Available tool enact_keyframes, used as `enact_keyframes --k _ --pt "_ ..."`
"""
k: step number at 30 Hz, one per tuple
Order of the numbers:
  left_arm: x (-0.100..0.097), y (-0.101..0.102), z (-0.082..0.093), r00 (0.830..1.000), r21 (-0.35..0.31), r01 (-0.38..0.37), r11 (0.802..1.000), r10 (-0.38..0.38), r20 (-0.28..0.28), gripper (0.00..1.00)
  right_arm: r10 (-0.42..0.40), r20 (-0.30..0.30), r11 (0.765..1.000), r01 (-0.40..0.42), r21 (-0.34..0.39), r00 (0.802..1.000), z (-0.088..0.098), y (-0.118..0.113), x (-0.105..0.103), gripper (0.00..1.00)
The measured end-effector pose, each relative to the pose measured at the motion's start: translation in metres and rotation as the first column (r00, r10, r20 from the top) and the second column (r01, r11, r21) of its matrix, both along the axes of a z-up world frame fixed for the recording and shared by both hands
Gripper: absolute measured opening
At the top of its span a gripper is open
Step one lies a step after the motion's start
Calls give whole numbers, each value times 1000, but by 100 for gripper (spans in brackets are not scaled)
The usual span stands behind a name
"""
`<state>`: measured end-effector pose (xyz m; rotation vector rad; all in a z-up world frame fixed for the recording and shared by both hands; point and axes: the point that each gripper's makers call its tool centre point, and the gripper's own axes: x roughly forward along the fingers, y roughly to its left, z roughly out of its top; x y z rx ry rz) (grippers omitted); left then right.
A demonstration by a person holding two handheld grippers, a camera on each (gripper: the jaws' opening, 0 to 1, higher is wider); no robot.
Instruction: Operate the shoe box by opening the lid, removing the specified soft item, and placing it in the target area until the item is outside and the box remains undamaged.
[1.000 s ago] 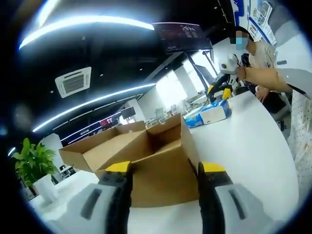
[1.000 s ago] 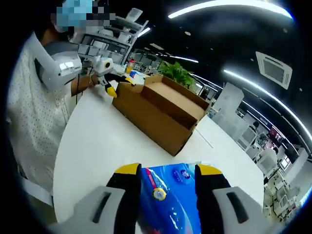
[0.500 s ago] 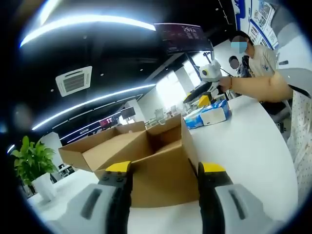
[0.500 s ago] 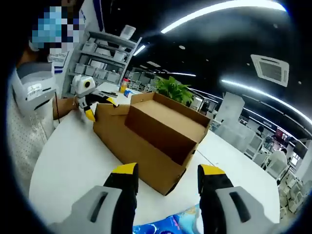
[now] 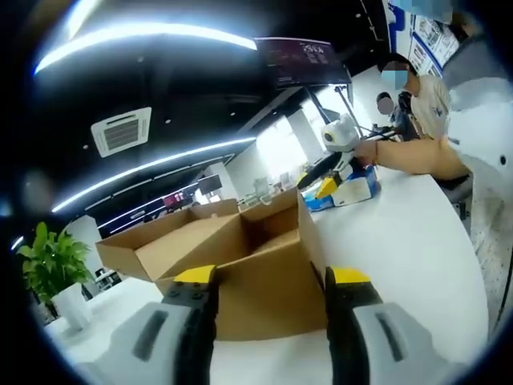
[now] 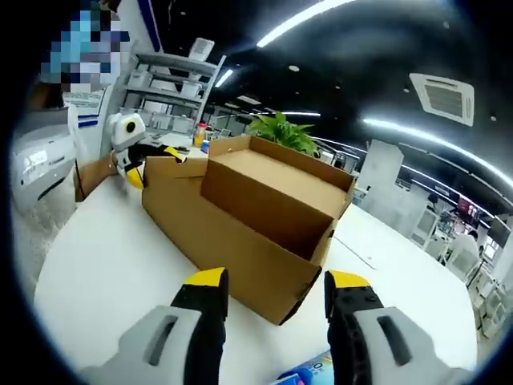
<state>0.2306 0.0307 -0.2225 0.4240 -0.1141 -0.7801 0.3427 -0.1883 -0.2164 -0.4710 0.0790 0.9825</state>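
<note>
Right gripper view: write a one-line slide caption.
Open right gripper faces the open cardboard box on a white table; the left gripper waits at the box's far end.

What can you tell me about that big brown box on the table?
The box is plain brown cardboard, long and rectangular, and stands open on the white table with its flaps folded outward. What can be seen of its inside looks bare. In the right gripper view, the left tongs sit right at its far end, though contact cannot be confirmed. The right tongs hang open before its near corner, apart from it. No dents or tears are visible.
</note>
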Motion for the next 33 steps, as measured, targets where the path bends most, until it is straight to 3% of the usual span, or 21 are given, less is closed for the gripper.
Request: enact_keyframes --k 6,16,21,28,31,33 --pt "0 0 0 1000 -14 4 1000 -4 -10 54 -18 3 1000 18 -8 1000 -3 2 2 47" --pt "-1 6 4 999 -56 7 998 -9 -44 53 -32 -17 999 32 0 999 -1 8 -4 52" --pt "-1 8 6 998 -71 12 997 -16 -57 53 -40 6 999 40 -36 999 -3 10 -6 55" --pt "-2 12 9 995 -105 23 994 -33 -97 52 -24 -25 1000 24 -4 999 0 9 -12 53" --pt "-3 13 12 987 -171 35 985 -61 -151 50 -16 -34 1000 16 4 999 1 7 -14 52" --pt "-1 14 13 985 -174 40 984 -68 -161 50 -11 -36 1000 11 3 999 1 6 -16 52"
